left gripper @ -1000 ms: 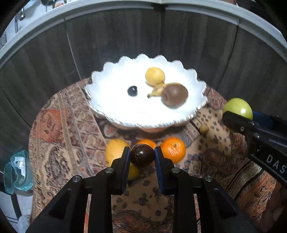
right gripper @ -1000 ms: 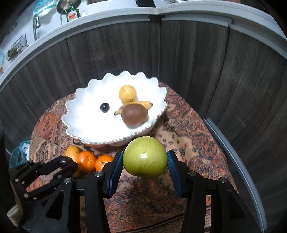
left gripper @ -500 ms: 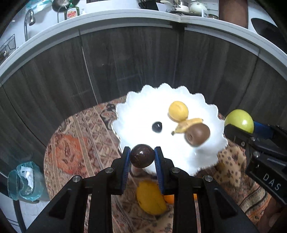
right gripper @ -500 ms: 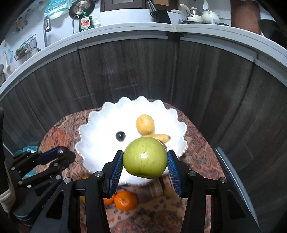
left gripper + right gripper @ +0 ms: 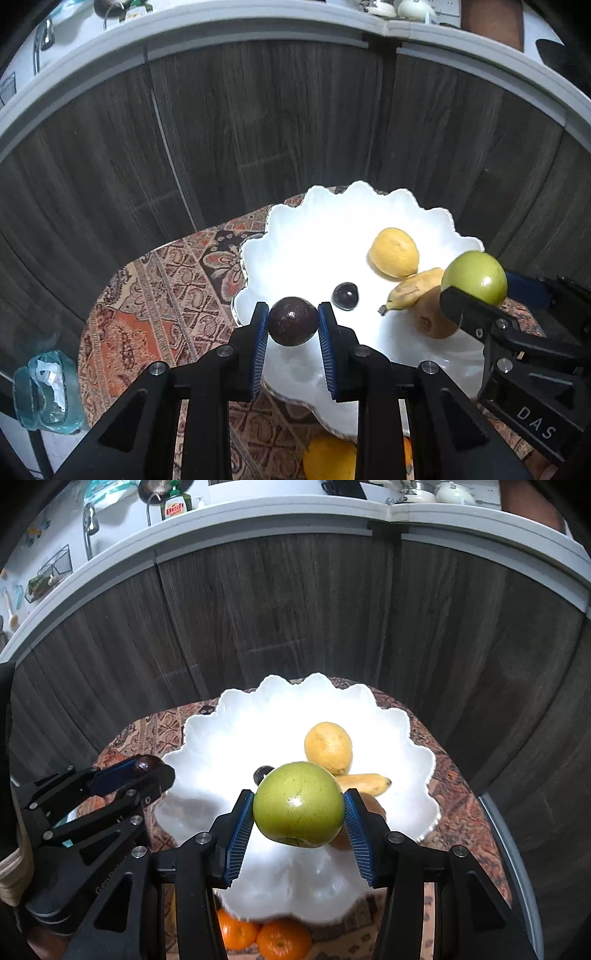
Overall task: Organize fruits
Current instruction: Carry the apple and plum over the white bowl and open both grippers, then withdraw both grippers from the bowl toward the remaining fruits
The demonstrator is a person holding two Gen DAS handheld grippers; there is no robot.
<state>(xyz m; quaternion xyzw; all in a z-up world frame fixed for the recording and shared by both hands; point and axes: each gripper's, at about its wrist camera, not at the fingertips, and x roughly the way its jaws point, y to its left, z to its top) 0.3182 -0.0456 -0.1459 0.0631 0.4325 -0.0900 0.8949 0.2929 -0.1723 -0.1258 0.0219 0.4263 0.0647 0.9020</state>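
My left gripper [image 5: 293, 326] is shut on a dark round fruit [image 5: 293, 321] and holds it over the near left rim of the white scalloped bowl [image 5: 321, 229]. My right gripper [image 5: 299, 812] is shut on a green apple [image 5: 298, 803] above the bowl's [image 5: 221, 731] near part. The bowl holds a yellow lemon [image 5: 394, 252], a small banana [image 5: 413, 288], a brown kiwi [image 5: 432, 319] and a small dark fruit [image 5: 345, 295]. The apple also shows at the right of the left wrist view [image 5: 474, 277].
The bowl stands on a round table with a patterned cloth [image 5: 147, 295]. Oranges [image 5: 282, 939] and a yellow fruit [image 5: 328, 458] lie on the cloth in front of the bowl. Dark wood cabinet panels [image 5: 258, 129] stand behind. A blue-green glass object [image 5: 44, 391] sits at far left.
Both grippers have risen and moved forward over the bowl with their fruits. The loose oranges have dropped toward the bottom edge of both views.
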